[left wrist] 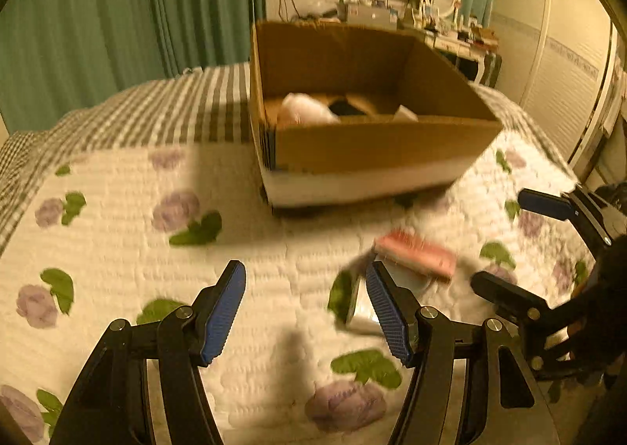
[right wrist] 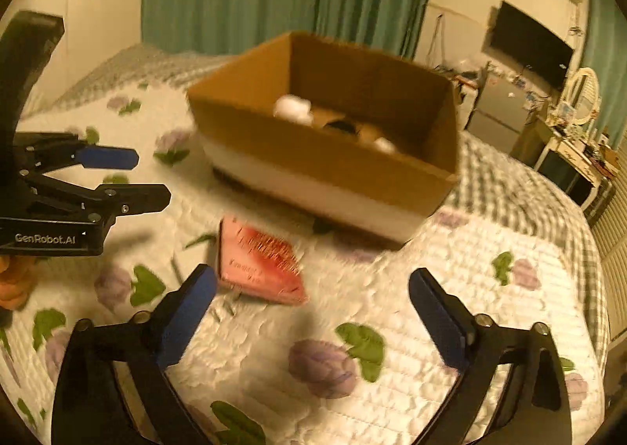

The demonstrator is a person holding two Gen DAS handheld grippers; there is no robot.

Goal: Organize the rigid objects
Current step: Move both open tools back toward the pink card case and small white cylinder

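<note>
Both tools are spread wide with nothing in them: left tool (left wrist: 305, 304), right tool (right wrist: 313, 312). The pink brush (right wrist: 260, 263) sits on the flowery bed quilt (right wrist: 450, 257), just beside the cardboard box (right wrist: 325, 155).

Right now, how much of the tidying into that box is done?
A few things, one white, already lie in the cardboard box. Nothing is in hand: the left gripper and right gripper both have open, empty jaws. The pink brush is left on the quilt.
</note>
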